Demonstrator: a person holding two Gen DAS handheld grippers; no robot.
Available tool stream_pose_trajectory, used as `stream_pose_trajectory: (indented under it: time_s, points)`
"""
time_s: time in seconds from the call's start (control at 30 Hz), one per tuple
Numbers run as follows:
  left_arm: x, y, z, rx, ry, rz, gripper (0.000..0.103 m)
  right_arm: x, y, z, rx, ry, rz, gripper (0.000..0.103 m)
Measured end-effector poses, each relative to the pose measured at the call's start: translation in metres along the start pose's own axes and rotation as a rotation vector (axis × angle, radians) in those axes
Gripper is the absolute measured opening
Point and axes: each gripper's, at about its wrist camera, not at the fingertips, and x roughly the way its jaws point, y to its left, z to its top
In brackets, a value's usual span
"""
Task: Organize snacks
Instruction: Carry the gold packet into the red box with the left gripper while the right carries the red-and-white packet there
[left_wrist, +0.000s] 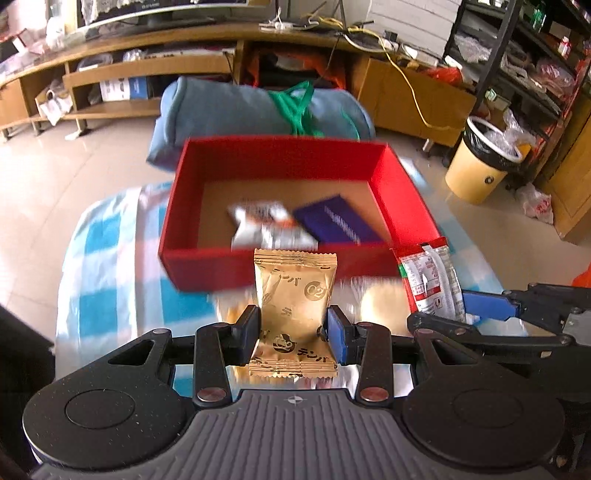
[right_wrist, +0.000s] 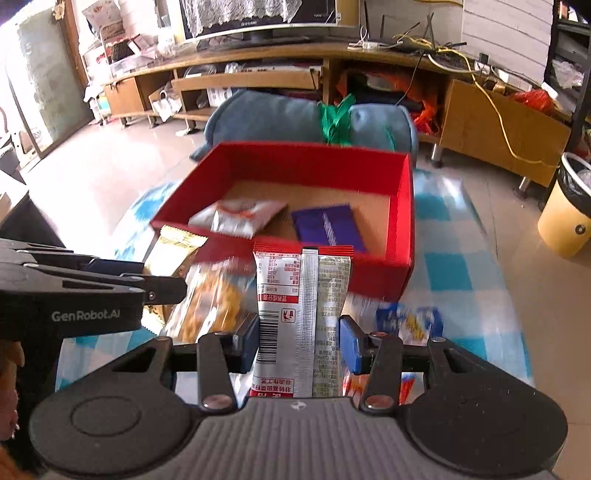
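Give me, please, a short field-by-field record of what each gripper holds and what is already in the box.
left gripper: shut on gold packet
right gripper: shut on red and white packet
red box: open, on a blue checked cloth
in the box: white packet and purple packet, side by side
both held packets: in front of the box's near wall, not yet inside

Both wrist cameras face forward and downward (left beside right), close above the table; both share the red box (left_wrist: 295, 162) (right_wrist: 295, 158).
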Motion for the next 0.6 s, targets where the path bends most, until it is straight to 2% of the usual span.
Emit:
stream_pose_trajectory:
  time_s: [0.33, 0.6]
  points:
    - [0.026, -0.004, 0.047, -0.005, -0.033, 0.023, 0.048, 0.025, -0.013, 0.055, 0.006, -0.046, -0.014, 0.042]
    - [0.055, 0.003, 0.067, -0.029, -0.009, 0.054, 0.048, 0.063, -0.02, 0.084, 0.015, -0.03, -0.022, 0.042]
